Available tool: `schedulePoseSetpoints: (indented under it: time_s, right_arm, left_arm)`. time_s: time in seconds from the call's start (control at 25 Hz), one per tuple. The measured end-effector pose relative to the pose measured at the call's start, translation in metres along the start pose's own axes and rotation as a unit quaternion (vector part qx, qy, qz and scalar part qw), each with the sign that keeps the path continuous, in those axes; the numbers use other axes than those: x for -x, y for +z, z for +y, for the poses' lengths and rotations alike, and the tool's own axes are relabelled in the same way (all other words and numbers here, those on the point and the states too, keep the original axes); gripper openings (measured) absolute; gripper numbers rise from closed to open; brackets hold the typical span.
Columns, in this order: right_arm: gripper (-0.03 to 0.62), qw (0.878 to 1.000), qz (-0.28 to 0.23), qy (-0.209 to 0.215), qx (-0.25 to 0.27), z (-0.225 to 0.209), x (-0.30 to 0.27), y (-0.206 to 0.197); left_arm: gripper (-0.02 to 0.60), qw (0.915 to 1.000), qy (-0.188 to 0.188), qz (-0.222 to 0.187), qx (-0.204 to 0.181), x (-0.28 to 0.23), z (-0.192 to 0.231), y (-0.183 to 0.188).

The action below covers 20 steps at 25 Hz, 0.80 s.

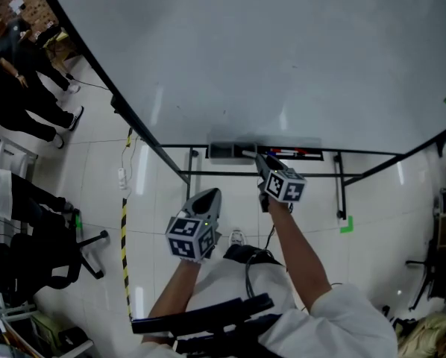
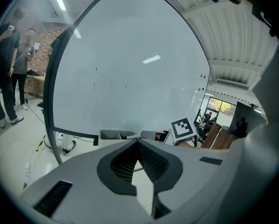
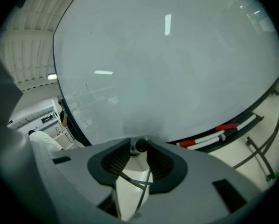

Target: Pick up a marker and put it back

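Observation:
A marker (image 3: 140, 145) with a dark end lies between the tips of my right gripper (image 3: 138, 149), whose jaws stand slightly apart around it without clamping it. In the head view that right gripper (image 1: 257, 157) reaches down to the whiteboard's tray (image 1: 312, 156), and the marker (image 1: 247, 154) pokes out to the left of its tips beside a grey box (image 1: 221, 151). Other markers (image 3: 209, 139) with red caps lie along the tray to the right. My left gripper (image 1: 210, 195) hangs back, lower and left, empty, its jaw tips touching (image 2: 138, 142).
The large whiteboard (image 1: 283, 58) fills the view ahead on a black frame with legs (image 1: 341, 192). People (image 1: 14, 73) stand at the far left, near an office chair (image 1: 51, 252). Yellow-black tape (image 1: 123, 237) and a power strip (image 1: 121, 176) lie on the floor.

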State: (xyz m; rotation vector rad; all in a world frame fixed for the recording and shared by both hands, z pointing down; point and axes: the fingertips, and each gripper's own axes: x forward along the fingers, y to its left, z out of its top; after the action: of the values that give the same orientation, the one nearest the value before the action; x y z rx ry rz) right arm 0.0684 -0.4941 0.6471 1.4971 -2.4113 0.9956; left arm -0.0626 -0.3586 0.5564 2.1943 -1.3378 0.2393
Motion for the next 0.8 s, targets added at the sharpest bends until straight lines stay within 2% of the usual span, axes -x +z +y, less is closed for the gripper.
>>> schedulePoseSetpoints:
  time_s: [0.36,0.48,0.52,0.6,0.64,0.8]
  right_arm:
    - [0.262,1.000,0.002,-0.018,0.004,-0.007,0.015,0.003]
    - [0.262,0.999,-0.028,-0.025,0.020,-0.004,0.041,0.019]
    - [0.238,0.998,-0.040,-0.026,0.029,-0.002,0.052,0.024]
    - [0.061,0.996,-0.062,-0.027,0.049,0.005,0.075,0.031]
    - [0.001,0.996,-0.068,-0.027,0.058,0.012,0.086,0.033]
    - [0.000,0.994,-0.072,-0.005,0.079,0.047,0.126,0.024]
  left_arm:
    - [-0.008,1.0000,-0.006,0.001,-0.001,0.009,-0.005,-0.004]
    - [-0.008,0.9999,-0.010,-0.002,-0.001,0.020,-0.008,-0.006]
    - [-0.008,0.9999,-0.011,-0.003,-0.001,0.024,-0.009,-0.007]
    - [-0.008,0.9999,-0.012,-0.007,0.000,0.034,-0.012,-0.009]
    - [-0.008,0.9999,-0.013,-0.009,0.000,0.039,-0.013,-0.011]
    - [-0.008,0.9996,-0.023,-0.019,-0.003,0.065,-0.023,-0.018]
